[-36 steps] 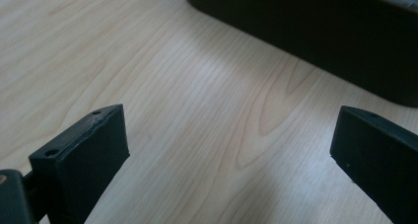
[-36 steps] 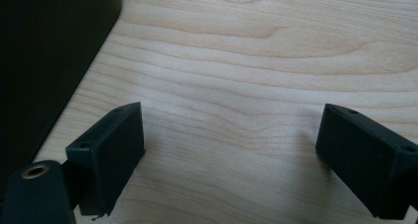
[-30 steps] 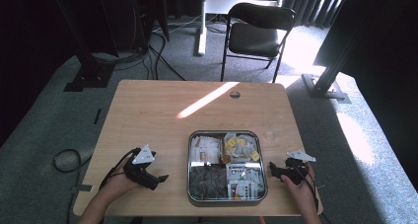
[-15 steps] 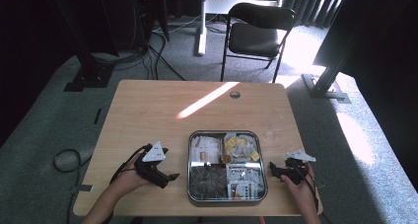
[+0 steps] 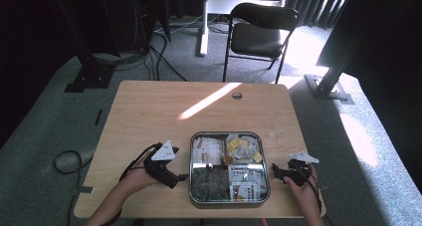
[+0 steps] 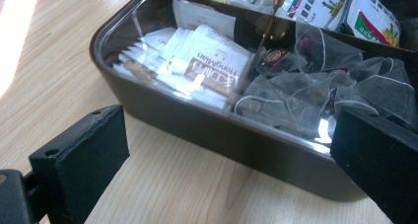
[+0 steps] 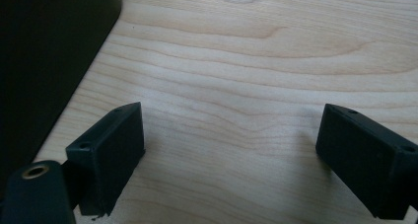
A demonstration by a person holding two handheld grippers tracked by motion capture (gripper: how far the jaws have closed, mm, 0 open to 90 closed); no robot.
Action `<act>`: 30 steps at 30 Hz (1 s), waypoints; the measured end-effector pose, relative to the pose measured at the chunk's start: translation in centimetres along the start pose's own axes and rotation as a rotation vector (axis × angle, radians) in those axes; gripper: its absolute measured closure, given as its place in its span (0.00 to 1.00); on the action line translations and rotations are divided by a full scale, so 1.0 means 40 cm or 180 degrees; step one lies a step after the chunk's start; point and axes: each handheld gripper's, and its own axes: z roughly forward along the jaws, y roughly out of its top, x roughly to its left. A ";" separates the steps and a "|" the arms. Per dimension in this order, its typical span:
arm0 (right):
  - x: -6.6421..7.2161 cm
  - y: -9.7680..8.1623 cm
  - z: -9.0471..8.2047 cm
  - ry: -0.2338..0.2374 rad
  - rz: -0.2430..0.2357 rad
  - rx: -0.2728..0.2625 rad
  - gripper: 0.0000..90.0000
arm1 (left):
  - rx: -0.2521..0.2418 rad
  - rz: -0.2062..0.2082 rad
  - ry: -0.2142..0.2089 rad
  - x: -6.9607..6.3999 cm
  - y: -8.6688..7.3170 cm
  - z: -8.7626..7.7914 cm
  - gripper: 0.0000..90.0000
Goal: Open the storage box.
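Sachets point(image 6: 209, 68) and mesh bags point(image 6: 315, 91), probably tea, fill the tray point(image 5: 191, 166), long axis away from the person. Left gripper point(image 6: 226, 150) gapes wide beside it, empty; right gripper point(image 7: 231, 150) likewise.

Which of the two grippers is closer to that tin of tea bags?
Left. The left gripper sits right at the tin's left wall, jaws open toward it. The right gripper rests just off its right side, a small gap away, also open.

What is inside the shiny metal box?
The box holds white paper sachets, clear mesh tea bags and yellow packets. Whatever lies underneath them is covered.
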 end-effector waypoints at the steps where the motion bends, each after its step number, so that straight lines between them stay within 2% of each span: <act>1: 0.000 0.000 0.000 0.0000 0.0000 0.0000 0.12 | -0.0004 0.0009 -0.0009 -0.001 0.004 0.003 0.01; 9: 0.000 0.000 0.000 -0.0001 -0.0001 0.0000 0.12 | -0.0007 0.0084 -0.0063 -0.009 0.035 0.028 0.01; 19: 0.000 0.000 0.000 -0.0001 -0.0001 0.0000 0.12 | -0.0034 0.0100 -0.0186 -0.020 0.061 0.064 0.01; 25: 0.000 0.000 0.000 -0.0001 -0.0001 0.0000 0.12 | -0.0061 0.0159 -0.0260 -0.032 0.088 0.088 0.01; 30: 0.000 0.000 0.000 -0.0001 0.0000 0.0000 0.12 | -0.0053 0.0193 -0.0272 -0.038 0.105 0.107 0.01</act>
